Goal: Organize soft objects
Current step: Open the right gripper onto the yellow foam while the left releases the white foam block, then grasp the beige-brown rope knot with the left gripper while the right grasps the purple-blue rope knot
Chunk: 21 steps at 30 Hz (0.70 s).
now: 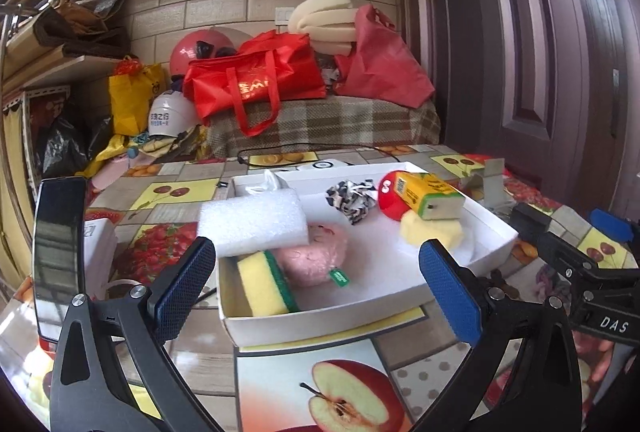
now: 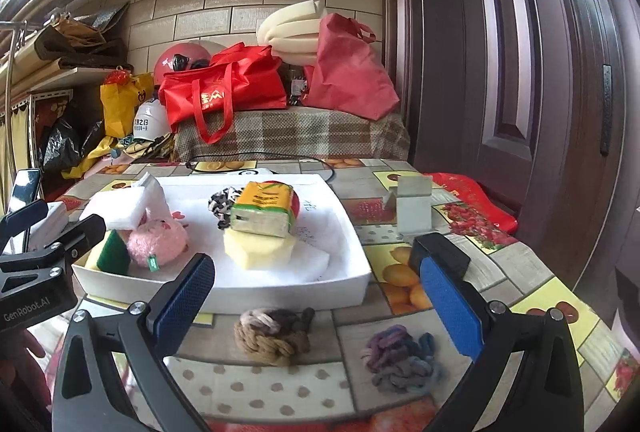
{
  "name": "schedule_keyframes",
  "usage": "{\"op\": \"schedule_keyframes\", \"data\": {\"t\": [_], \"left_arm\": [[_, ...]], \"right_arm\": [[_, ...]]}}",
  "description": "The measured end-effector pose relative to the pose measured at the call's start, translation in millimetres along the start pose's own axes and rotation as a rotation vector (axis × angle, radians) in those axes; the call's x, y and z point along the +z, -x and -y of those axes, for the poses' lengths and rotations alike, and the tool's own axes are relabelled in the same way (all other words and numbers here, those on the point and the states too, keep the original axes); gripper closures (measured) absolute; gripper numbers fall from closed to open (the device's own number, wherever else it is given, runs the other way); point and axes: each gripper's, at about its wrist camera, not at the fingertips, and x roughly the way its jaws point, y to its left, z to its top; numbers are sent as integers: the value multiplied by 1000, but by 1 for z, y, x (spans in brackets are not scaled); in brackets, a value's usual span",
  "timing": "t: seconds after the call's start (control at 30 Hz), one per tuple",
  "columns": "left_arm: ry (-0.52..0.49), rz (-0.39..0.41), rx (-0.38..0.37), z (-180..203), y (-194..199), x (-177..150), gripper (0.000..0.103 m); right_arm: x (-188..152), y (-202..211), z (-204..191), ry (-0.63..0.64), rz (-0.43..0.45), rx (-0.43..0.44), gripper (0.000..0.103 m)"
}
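A white box (image 1: 372, 306) (image 2: 344, 278) on the table holds soft things: a white foam block (image 1: 252, 226), a yellow-green sponge (image 1: 266, 284), a pink plush (image 1: 316, 256), a black-white cloth (image 1: 352, 198), a yellow tissue pack (image 1: 430, 194) on a yellow sponge (image 1: 432, 230). A brown yarn skein (image 2: 274, 332) and a purple-grey yarn skein (image 2: 400, 354) lie on the table before the box. My left gripper (image 1: 316, 282) is open and empty at the box's near end. My right gripper (image 2: 316, 296) is open and empty above the brown skein.
A phone (image 1: 58, 252) stands at the left. A grey stand (image 2: 412, 206) sits right of the box. Red bags (image 1: 256, 78) and foam rolls lie on a checked bench behind. A dark door is at the right.
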Motion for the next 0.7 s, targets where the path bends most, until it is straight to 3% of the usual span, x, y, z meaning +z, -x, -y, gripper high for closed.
{"op": "schedule_keyframes", "data": {"t": [0.23, 0.37, 0.47, 0.57, 0.6, 0.67, 0.7], "left_arm": [[-98, -138, -205, 40, -13, -5, 0], [-149, -251, -306, 65, -28, -9, 0], [-166, -331, -325, 79, -41, -14, 1], [-153, -390, -337, 89, -53, -16, 1], [-149, -403, -341, 92, -56, -17, 1], [-144, -419, -347, 98, -60, -17, 1], [-146, -425, -348, 101, -61, -17, 1]], "right_arm": [[-14, -13, 58, 19, -216, 44, 0], [-25, -29, 68, 7, -352, 152, 0], [-30, -42, 62, 30, -434, 181, 1], [-31, -52, 57, 49, -474, 175, 17], [-32, -55, 56, 49, -484, 178, 28], [-34, -56, 56, 54, -498, 184, 40], [-33, -52, 57, 54, -483, 196, 54]]}}
